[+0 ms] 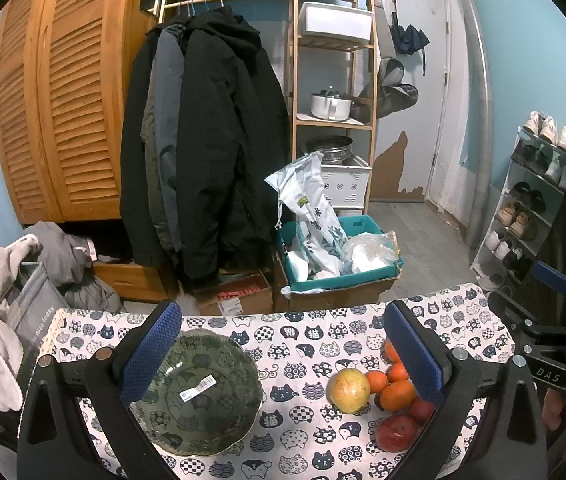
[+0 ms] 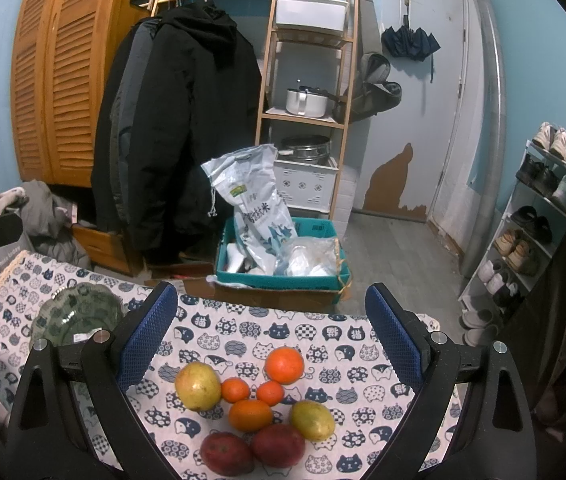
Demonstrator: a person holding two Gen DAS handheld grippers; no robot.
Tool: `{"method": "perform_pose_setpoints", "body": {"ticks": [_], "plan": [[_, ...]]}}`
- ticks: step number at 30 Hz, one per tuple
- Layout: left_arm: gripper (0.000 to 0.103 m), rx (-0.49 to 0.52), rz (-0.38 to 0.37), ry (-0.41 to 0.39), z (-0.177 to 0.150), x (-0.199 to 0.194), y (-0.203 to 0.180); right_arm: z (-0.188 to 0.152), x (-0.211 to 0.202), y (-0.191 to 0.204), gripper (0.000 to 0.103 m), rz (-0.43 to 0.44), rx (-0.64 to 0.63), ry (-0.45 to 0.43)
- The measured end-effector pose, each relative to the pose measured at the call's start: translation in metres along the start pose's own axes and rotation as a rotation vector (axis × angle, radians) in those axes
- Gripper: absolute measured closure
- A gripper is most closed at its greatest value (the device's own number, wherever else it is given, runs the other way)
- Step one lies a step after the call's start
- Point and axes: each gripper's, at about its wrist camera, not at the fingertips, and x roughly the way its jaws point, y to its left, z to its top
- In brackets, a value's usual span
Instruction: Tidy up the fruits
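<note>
**Fruit heaped right of an empty bowl**

Fruit lies in a loose pile on the cat-print bench point(image 2: 243, 332), right of the green glass bowl point(image 1: 199, 392). From left to right in the right wrist view: a yellow pear point(image 2: 197, 386), small oranges point(image 2: 235, 390), a big orange point(image 2: 284, 365) behind, another pear point(image 2: 312, 420); two red apples point(image 2: 227, 453) sit nearest. Left tongs point(image 1: 283, 356) hang open and empty above bowl and pile. Right tongs point(image 2: 271, 344) gape empty over the fruit.

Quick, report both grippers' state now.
Left gripper: open, holding nothing, over the glass bowl.
Right gripper: open, holding nothing, above the fruits.
</note>
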Motion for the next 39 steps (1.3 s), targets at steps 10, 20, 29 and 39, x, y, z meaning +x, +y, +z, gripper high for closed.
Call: {"method": "perform_pose_setpoints", "body": {"ticks": [10,20,29,39], "plan": [[0.001,-0.002,0.002,0.013,-0.006,0.001,-0.004,0.001,0.002,-0.003,0.010,-0.009,-0.011,0.005],[0.001,-0.008,-0.024,0.075,-0.011,0.019,-0.008,-0.005,0.017,-0.019,0.010,-0.033,0.013,0.077],[0.001,0.008,-0.021,0.144,-0.016,0.045,-0.007,-0.014,0.036,-0.039,0.010,-0.053,0.034,0.175],[0.001,0.034,-0.016,0.254,-0.035,0.088,-0.012,-0.032,0.057,-0.048,0.010,-0.047,0.049,0.264]]}}
